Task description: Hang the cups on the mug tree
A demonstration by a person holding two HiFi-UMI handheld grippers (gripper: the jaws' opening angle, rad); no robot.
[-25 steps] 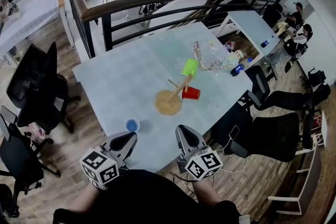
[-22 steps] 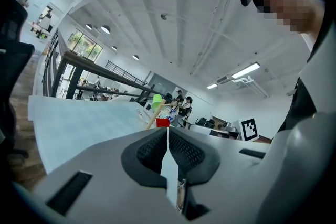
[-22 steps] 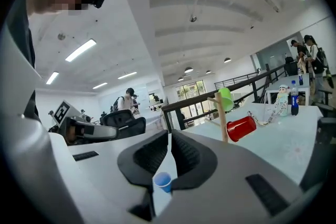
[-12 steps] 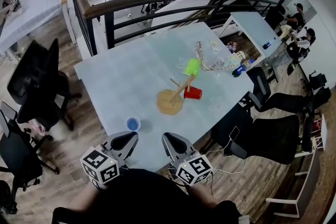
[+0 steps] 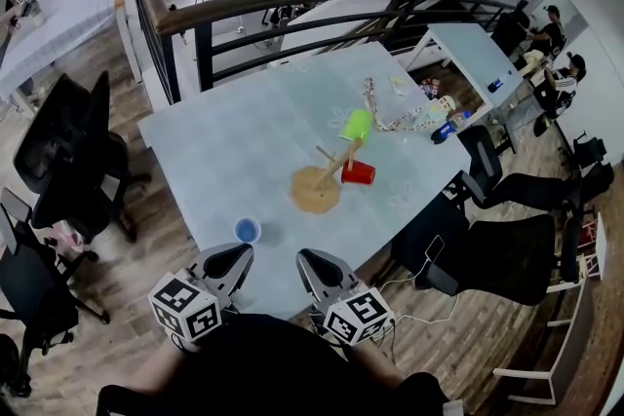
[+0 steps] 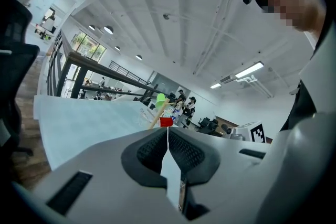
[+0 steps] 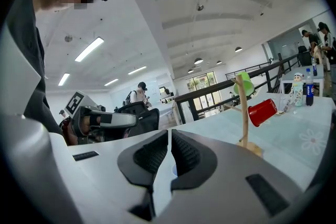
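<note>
Green cup [image 5: 354,125] and red cup [image 5: 358,172] already hang on the mug tree [image 5: 330,175], well ahead of both grippers. The blue cup [image 5: 247,231] stands just ahead of the left gripper [image 5: 234,253] — its jaws pressed together, empty; the right gripper [image 5: 310,258] is all but closed, empty too. Next, I'd judge: open up and take that cup.

Right gripper [image 5: 312,260] shifted left, nearer left gripper [image 5: 237,253]

The pale desk [image 5: 224,151] carries a wooden mug tree [image 5: 314,190]. A blue cup [image 5: 247,230] stands nearer than the tree, leftward; beyond the tree lies clutter [image 5: 402,118], perhaps bottles.
</note>
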